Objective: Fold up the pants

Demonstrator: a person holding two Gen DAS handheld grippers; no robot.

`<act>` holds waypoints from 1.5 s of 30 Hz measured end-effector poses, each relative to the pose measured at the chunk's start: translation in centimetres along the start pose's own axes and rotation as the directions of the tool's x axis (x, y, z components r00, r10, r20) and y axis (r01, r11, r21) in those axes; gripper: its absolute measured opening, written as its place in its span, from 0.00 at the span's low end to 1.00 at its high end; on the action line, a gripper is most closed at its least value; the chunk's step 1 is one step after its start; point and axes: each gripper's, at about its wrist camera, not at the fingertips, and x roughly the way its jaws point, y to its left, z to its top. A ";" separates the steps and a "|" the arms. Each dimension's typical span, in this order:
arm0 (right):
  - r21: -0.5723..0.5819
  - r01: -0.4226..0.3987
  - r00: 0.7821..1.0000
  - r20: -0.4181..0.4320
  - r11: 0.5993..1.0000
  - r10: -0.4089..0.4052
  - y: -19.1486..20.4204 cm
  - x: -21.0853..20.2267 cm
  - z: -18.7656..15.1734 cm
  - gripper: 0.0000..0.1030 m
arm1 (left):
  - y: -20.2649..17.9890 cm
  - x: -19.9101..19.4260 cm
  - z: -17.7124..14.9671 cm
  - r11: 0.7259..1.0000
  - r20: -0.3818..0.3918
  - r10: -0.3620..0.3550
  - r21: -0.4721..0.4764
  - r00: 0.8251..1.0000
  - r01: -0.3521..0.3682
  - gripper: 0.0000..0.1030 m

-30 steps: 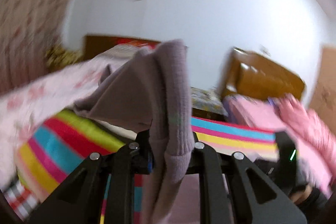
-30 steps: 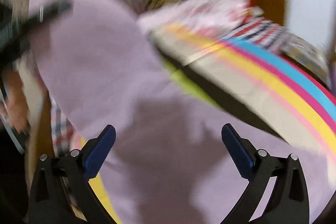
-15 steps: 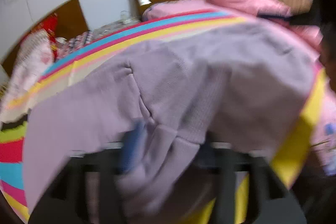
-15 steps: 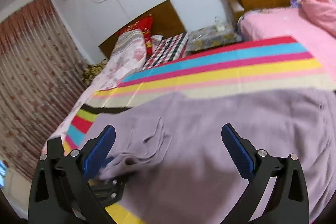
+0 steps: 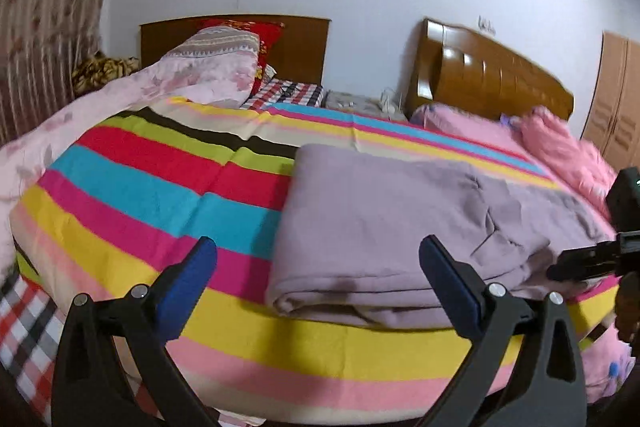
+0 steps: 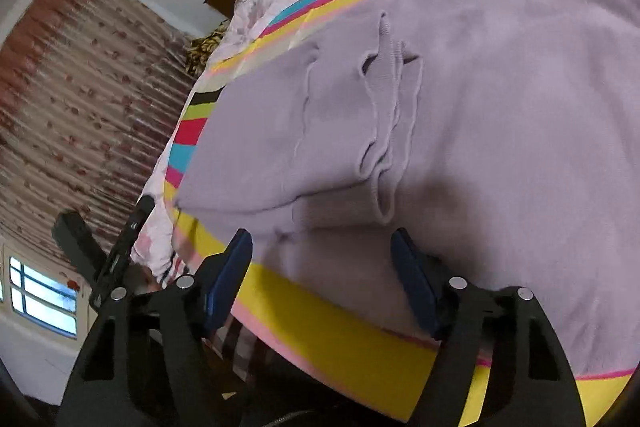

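Observation:
The lilac pants lie folded over on the striped bedsheet, their rolled near edge facing me. My left gripper hovers just short of that edge at the pants' left corner. Its jaws are opening wide and the pads touch nothing. In the right wrist view the pants fill the frame, with a ribbed cuff bunched in the middle. My right gripper is low over their near edge, tilted. Its jaws are closing with the cloth edge between them, and the pads do not press on it.
A pink floral quilt is heaped on the left side of the bed. A pink bed with a wooden headboard stands at the right, beside a wardrobe. A curtain and a window lie to the left.
My left gripper let go of the pants and drew back; they now lie flat and folded on the sheet. My right gripper rolled, moved to their near edge, and its jaws narrowed.

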 end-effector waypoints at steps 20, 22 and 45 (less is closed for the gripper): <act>-0.224 0.061 0.968 0.253 0.973 -0.003 10.3 -1.3 6.3 0.13 | -1.6 0.2 -2.5 0.986 -0.068 0.003 0.164 0.998 0.008 0.98; -0.283 0.051 0.960 0.277 0.958 0.031 13.5 -1.7 8.3 0.13 | -2.1 1.8 -1.7 0.985 -0.108 0.007 0.174 0.994 0.012 0.98; -0.073 0.075 0.969 0.239 0.995 -0.055 1.3 -0.5 4.5 0.13 | 5.3 7.9 -0.5 0.966 -0.221 0.251 0.119 0.943 -0.229 0.99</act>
